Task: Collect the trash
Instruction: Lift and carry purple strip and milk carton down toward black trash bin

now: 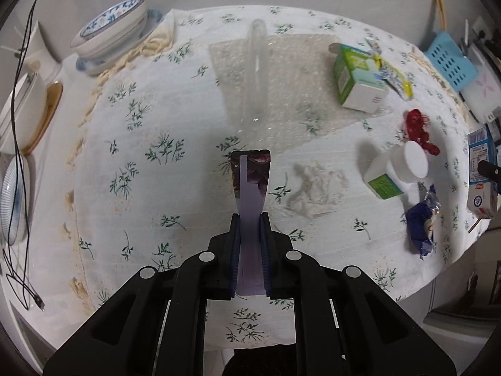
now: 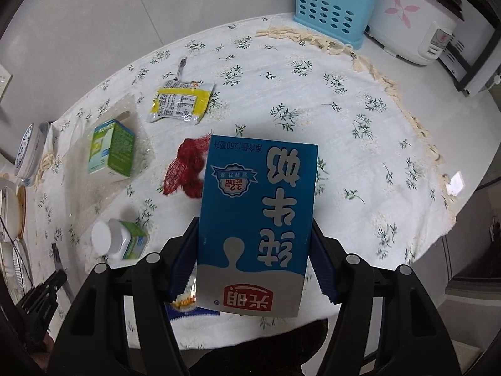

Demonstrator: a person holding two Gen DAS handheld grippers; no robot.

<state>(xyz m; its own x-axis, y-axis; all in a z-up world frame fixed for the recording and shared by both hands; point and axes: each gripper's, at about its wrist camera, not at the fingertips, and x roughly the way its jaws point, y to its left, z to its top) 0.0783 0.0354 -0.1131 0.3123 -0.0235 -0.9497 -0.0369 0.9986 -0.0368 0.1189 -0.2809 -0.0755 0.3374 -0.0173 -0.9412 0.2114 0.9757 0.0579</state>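
counter (image 2: 344, 72): round, under a white cloth with green sprigs; the trash lies spread over it.
bubble wrap sheet (image 1: 281, 94): largest piece, flat toward 12 o'clock in the left wrist view, with a clear tube on it. Likely very light, floppy and slick; a pinch at one edge looks best.
blue milk carton (image 2: 256, 213): lifted clear of the cloth, centre of the right wrist view. Stiff card walls, probably empty and light. The right gripper (image 2: 253, 263) stands at a middling width, pads against its two narrow sides near the base, which seems the sound place to hold it.
green-and-white carton (image 2: 111, 150): on its side at 10 o'clock. Boxy and rigid; take it across the short faces.
white-capped bottle (image 2: 120, 241): lying at 8 o'clock. Smooth, round plastic that may roll; grip the body, not the cap.
red mesh net (image 2: 186, 169): just behind the milk carton. Soft, snaggy, weightless.
crumpled tissue (image 1: 316, 188): at 3 o'clock of the left gripper. Limp; any pinch will do.
purple grape-print wrapper (image 1: 252, 194): a thin flat strip, slippery by the look of it, held upright off the cloth. The left gripper (image 1: 250, 238) is closed almost to nothing on its lower end.
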